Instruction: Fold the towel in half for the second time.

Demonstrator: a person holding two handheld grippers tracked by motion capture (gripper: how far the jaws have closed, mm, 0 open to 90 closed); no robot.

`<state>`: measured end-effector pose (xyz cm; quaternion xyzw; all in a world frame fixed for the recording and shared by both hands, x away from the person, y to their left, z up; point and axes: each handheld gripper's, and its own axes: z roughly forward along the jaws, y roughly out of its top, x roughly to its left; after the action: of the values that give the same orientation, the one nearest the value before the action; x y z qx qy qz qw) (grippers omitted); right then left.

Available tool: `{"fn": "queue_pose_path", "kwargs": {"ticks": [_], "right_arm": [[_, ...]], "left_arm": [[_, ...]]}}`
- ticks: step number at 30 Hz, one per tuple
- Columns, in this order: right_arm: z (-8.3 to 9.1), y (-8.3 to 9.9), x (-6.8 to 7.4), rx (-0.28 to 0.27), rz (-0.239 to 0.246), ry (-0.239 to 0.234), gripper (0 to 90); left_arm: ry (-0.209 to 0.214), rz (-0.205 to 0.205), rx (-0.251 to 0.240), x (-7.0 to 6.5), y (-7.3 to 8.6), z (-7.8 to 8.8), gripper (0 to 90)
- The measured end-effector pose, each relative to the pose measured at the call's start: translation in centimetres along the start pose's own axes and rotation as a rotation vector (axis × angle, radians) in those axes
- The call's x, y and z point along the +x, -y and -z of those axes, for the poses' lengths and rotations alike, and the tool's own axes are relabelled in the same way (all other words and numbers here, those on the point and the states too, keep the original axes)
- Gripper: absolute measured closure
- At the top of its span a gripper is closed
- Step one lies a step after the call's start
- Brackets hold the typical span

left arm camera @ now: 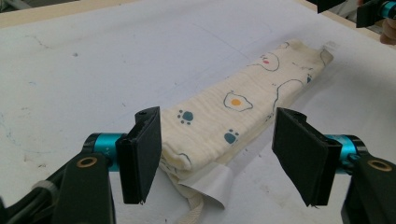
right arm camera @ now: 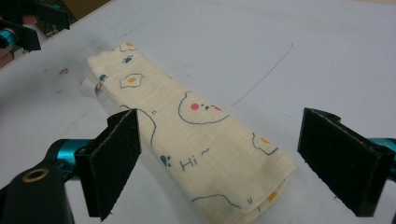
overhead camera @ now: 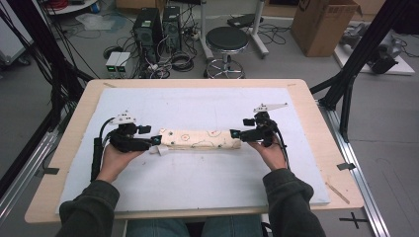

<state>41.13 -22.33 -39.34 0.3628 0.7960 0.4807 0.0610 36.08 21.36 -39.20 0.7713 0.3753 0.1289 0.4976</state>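
At the middle of the white mat (overhead camera: pixel 197 177), the folded cloth (overhead camera: pixel 200 138) lay as a long narrow strip running left to right, printed with fried eggs and paw prints. The left gripper (overhead camera: pixel 156 140) sat at its left end and the right gripper (overhead camera: pixel 235 134) at its right end, each with jaws standing wide apart and nothing pinched. From the left gripper view, the cloth's end (left arm camera: pixel 196 140) sat between the pads but not pressed, with a white label (left arm camera: pixel 212 184) and a cord poking out beneath.

To do the next bit well, I'd say both pairs of jaws needed to bite all the layers at once, low against the mat, so no inner fold slipped free. Closing evenly on both ends would have kept the strip straight; catching the label alone looked like the risk on the left.
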Motion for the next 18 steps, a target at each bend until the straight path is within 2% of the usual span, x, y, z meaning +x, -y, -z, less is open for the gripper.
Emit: {"fn": "queue_pose_path", "kwargs": {"ticks": [18], "right_arm": [[0.79,-0.02,0.71,0.003,0.019,0.006,12.5]], "left_arm": [[-0.005,-0.041,0.021,-0.78,-0.09,0.36,33.3]]}}
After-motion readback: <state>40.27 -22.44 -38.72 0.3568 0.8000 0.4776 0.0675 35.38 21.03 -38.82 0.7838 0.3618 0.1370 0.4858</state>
